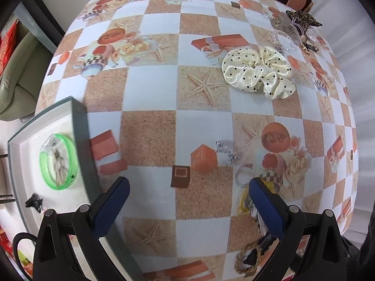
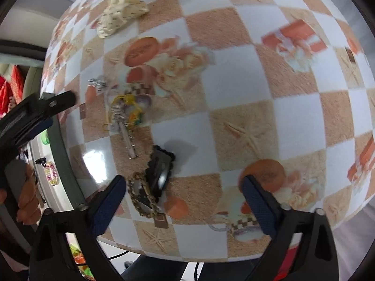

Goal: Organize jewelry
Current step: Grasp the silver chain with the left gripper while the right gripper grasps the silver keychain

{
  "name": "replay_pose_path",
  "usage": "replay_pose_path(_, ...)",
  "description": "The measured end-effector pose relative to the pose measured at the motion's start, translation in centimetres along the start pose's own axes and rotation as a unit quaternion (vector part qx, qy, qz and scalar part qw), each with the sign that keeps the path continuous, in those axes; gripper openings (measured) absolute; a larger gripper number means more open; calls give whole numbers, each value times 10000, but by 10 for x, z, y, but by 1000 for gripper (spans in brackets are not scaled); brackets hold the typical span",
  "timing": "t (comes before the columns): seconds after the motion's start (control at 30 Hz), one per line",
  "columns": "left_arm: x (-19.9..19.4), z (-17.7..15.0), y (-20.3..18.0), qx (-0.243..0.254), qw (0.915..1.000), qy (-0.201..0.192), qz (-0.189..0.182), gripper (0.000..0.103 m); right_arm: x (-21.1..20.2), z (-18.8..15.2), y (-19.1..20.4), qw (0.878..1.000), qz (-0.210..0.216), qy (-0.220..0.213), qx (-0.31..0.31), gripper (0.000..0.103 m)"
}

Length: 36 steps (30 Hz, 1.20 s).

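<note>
I see a table [image 1: 152,89] with a cloth of white and sandy squares, with stars and orange boxes printed on it. On it lie a cream scrunchie [image 1: 257,72] with black dots, a small silver chain [image 1: 226,152], a yellow and silver bunch [image 2: 124,112], a dark hair clip [image 2: 159,168] touching a spotted one [image 2: 140,196], and a pile of hair things [image 1: 295,30] at the far edge. A grey tray [image 1: 80,145] sits at the table's left side.
</note>
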<state>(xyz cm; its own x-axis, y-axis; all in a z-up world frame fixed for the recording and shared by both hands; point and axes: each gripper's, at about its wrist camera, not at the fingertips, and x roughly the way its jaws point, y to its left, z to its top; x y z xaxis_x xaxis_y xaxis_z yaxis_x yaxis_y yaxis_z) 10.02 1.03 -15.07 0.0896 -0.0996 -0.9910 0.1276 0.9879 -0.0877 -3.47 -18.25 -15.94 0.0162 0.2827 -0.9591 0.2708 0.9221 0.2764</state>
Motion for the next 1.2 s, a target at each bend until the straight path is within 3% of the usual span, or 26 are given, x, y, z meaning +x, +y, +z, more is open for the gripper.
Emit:
replay_pose_path(0.17, 13, 11, -5, 48, 9999, -77, -58, 103, 2, 3, 27, 9986, 171, -248, -434, 68)
replay_pose_path(0.27, 21, 15, -9, 113, 9999, -26, -91, 92, 8, 5, 39, 9973, 323, -247, -615, 59)
replay_pose_path(0.33, 27, 17, -13, 158, 9998, 1, -81, 90, 14, 6, 43, 9968, 366, -202, -678, 57)
replay_pose_path(0.4, 32, 19, -16, 199, 9997, 44, -94, 79, 19, 7, 47, 9965, 369, -172, -724, 55)
replay_pose_path(0.53, 38, 20, -22, 286, 9996, 47, -60, 72, 25, 11, 57, 9955, 339, -265, -846, 51)
replay_pose_path(0.7, 40, 22, -37, 550, 9985, -12, -17, 50, 32, 15, 67, 9943, 204, -267, -1012, 42)
replay_pose_path(0.83, 40, 25, -49, 620, 9981, -30, -34, 29, 36, 15, 75, 9928, -42, -275, -1164, 11)
replay_pose_path(0.9, 40, 26, -49, 622, 9980, -36, -84, 19, 36, 15, 74, 9935, -10, -279, -1106, 11)
replay_pose_path(1.2, 17, 14, -26, 500, 9979, -188, -364, 19, 17, 25, 44, 9951, 838, -214, -480, 11)
